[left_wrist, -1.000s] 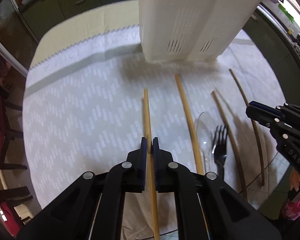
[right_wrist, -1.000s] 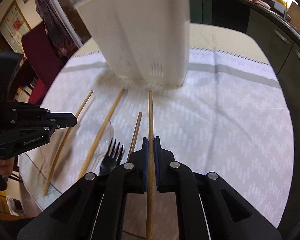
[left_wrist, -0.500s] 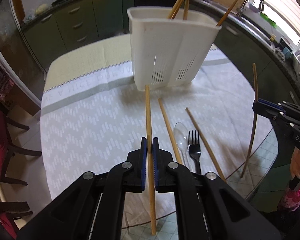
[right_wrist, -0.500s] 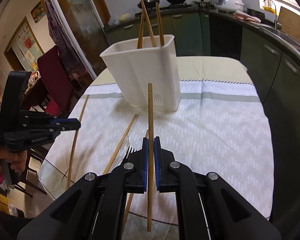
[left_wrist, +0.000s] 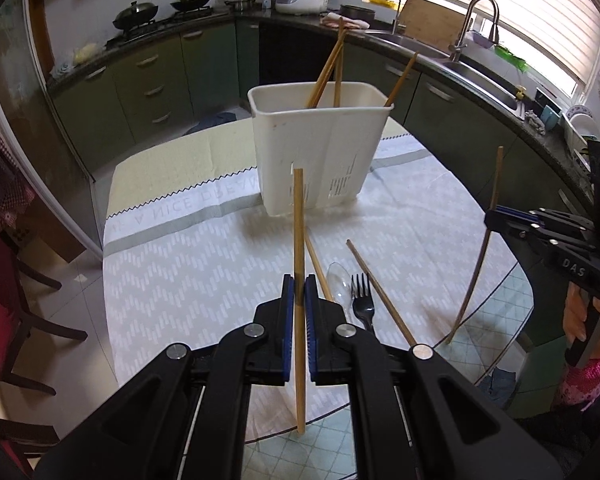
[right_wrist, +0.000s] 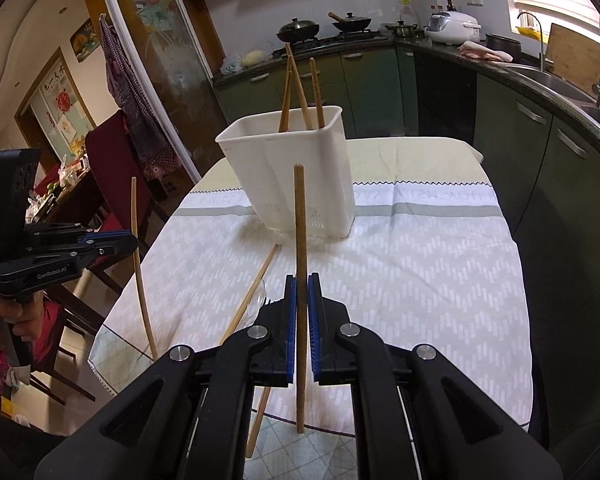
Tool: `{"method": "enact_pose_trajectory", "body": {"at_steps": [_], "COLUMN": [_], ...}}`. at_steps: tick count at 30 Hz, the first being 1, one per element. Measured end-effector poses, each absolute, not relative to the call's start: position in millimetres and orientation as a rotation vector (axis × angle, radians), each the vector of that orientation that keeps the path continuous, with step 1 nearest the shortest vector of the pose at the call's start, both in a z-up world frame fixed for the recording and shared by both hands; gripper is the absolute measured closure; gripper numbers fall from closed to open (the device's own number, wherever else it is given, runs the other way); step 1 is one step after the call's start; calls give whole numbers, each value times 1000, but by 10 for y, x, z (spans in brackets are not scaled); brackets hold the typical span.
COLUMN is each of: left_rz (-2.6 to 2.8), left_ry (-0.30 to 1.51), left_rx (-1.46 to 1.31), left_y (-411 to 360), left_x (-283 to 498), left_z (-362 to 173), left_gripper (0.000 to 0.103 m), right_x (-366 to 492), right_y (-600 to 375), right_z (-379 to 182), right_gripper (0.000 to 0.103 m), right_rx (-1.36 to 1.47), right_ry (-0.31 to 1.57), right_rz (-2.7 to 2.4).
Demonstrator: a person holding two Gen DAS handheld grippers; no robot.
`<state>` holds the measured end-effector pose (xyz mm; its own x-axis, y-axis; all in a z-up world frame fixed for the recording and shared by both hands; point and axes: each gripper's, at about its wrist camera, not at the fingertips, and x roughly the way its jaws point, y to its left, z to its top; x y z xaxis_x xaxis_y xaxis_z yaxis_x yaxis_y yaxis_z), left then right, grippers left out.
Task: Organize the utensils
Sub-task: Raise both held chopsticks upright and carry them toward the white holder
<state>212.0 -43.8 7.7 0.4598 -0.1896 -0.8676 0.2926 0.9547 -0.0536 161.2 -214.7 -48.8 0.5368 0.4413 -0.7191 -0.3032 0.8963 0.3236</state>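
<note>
Moved: both chopsticks lifted off worktop, holder farther | left gripper [left_wrist: 299,294] pinches chopstick [left_wrist: 298,216], long axis along fingers, tip toward white holder [left_wrist: 320,152] ahead | right gripper [right_wrist: 301,292] pinches second chopstick [right_wrist: 300,216], same way | two chopsticks, spoon [left_wrist: 337,284], fork [left_wrist: 362,300] lie below grippers.

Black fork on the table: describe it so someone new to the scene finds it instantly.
Start at the white utensil caddy standing on the patterned tablecloth, then come toward the near table edge, where loose utensils lie. The black fork lies there, tines toward the caddy, between a clear plastic spoon and a wooden chopstick. It is the only dark, pronged piece.
</note>
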Motion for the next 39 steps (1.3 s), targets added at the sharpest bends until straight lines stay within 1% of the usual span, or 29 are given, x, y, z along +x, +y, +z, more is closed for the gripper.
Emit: {"method": "enact_pose_trajectory", "body": {"at_steps": [13, 39], "left_rz": [-305, -302], "left_ry": [1009, 975], "left_rx": [108, 108], "left_y": [-444, -436], "left_x": [2030, 1979], "left_z": [212, 312], "left_gripper": [97, 97], "right_x": [1578, 1561], "right_y": [-2114, -2102], "right_z": [-435, -356], "right_gripper": [96, 96], "right_rx": [147, 124], "right_ry": [887, 871], "right_rz": [452, 475]}}
